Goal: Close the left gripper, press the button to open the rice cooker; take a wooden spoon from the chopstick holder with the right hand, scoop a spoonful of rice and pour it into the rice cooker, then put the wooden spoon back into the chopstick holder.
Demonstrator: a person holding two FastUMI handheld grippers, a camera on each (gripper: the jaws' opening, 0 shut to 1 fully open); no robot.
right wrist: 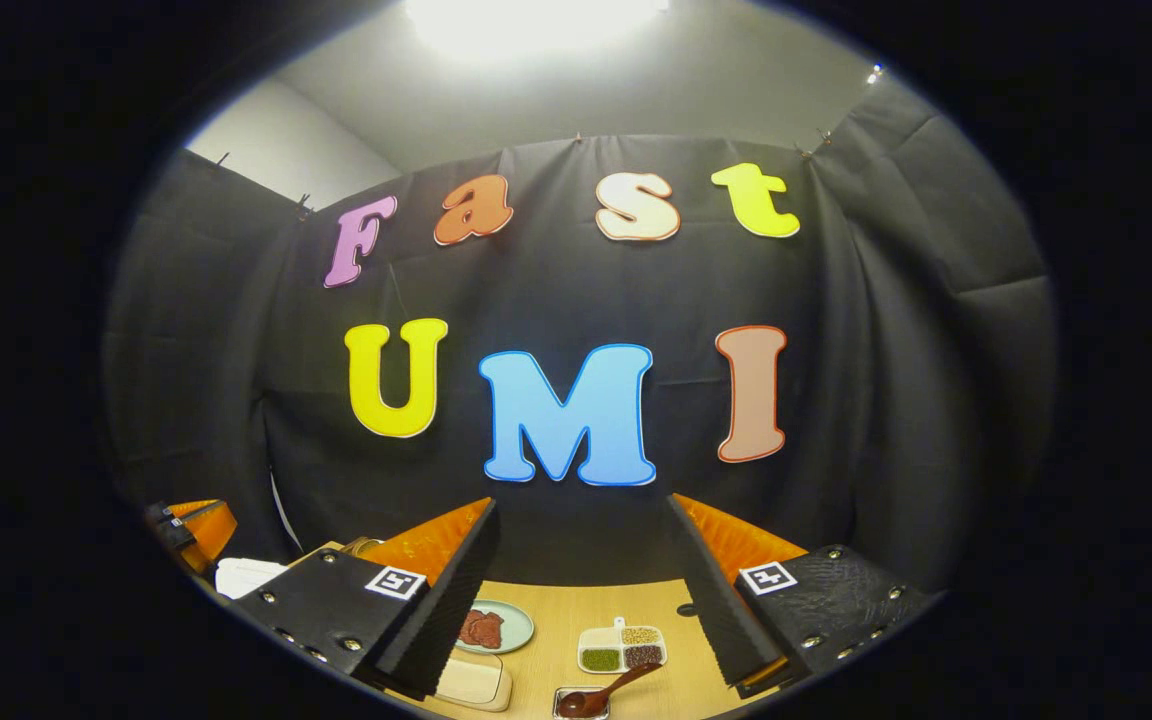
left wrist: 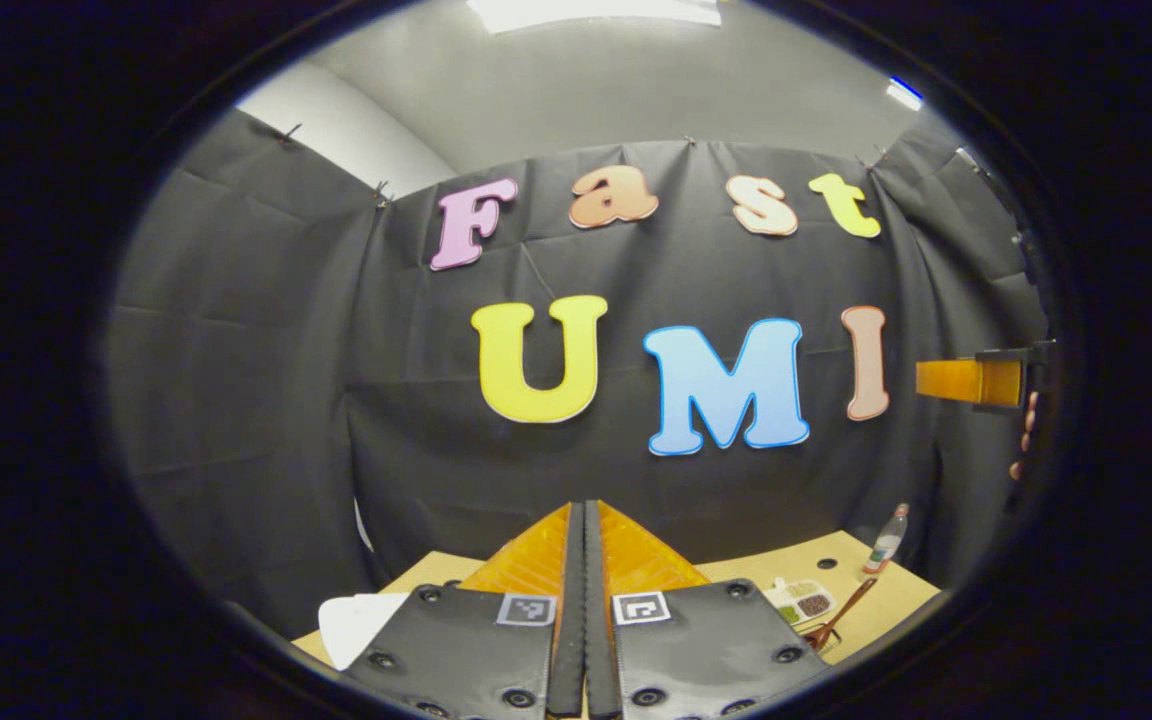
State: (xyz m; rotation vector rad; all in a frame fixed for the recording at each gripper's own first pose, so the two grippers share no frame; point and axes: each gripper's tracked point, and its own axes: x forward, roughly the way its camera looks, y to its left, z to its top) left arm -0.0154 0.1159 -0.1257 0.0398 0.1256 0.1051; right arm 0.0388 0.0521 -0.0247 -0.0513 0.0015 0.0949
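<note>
In the left gripper view my left gripper (left wrist: 584,560) has its fingers pressed together, empty, as the button press wants. A white shape (left wrist: 356,625) sits on the counter (left wrist: 816,555) at 8 o'clock of them; I cannot tell if it is the rice cooker. A wooden spoon (left wrist: 841,615) slants at 4 o'clock.

In the right gripper view my right gripper (right wrist: 584,590) is spread wide, empty. The wooden spoon lies at 6 o'clock, bowl toward me, handle running to 2 o'clock, beside a divided grain dish (right wrist: 622,648). My right hand is nearer it.
</note>
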